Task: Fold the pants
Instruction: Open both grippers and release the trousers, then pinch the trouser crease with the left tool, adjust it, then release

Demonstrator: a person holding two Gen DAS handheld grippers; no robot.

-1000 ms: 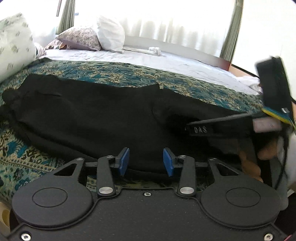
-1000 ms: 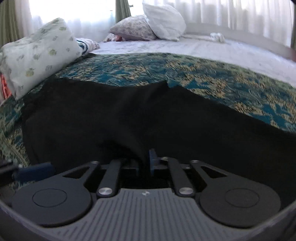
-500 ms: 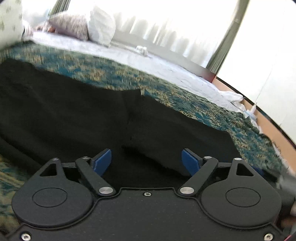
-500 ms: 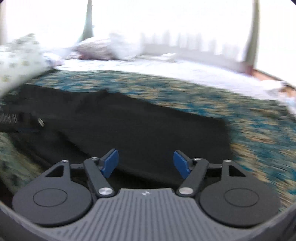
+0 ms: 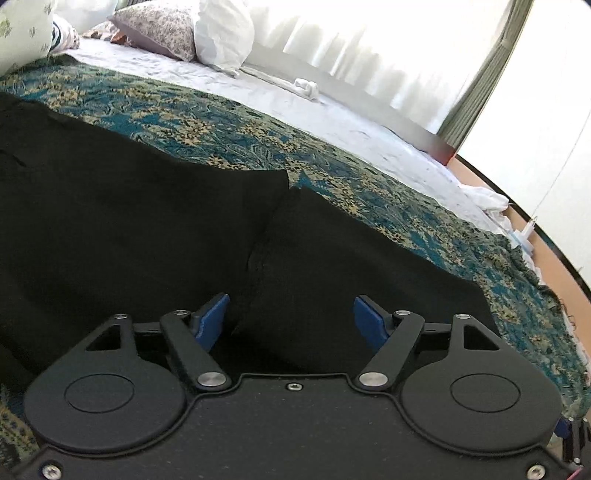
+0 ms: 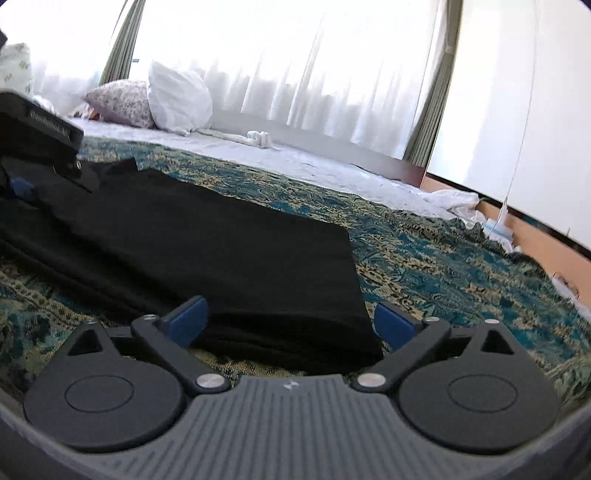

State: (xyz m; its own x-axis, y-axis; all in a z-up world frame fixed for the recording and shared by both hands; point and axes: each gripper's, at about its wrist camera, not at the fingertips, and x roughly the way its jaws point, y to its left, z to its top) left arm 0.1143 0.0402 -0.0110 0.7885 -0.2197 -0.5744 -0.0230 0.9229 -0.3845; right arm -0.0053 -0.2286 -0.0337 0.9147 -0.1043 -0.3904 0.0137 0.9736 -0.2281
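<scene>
Across the patterned bedspread [image 5: 388, 195] the black pants [image 5: 147, 221] are laid flat, well short of the pillows [image 6: 177, 99], while the left gripper [image 5: 290, 321] is seen closing, nothing pinched yet, and the right gripper [image 6: 290, 321] is opening over the pants' end.

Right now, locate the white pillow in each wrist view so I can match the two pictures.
Left wrist view: the white pillow sits at the top, left of centre, leaning against the patterned pillow.
Right wrist view: the white pillow sits upper left, again just right of the patterned pillow.
Shared landmark: the black pants spread on the teal bedspread.
</scene>
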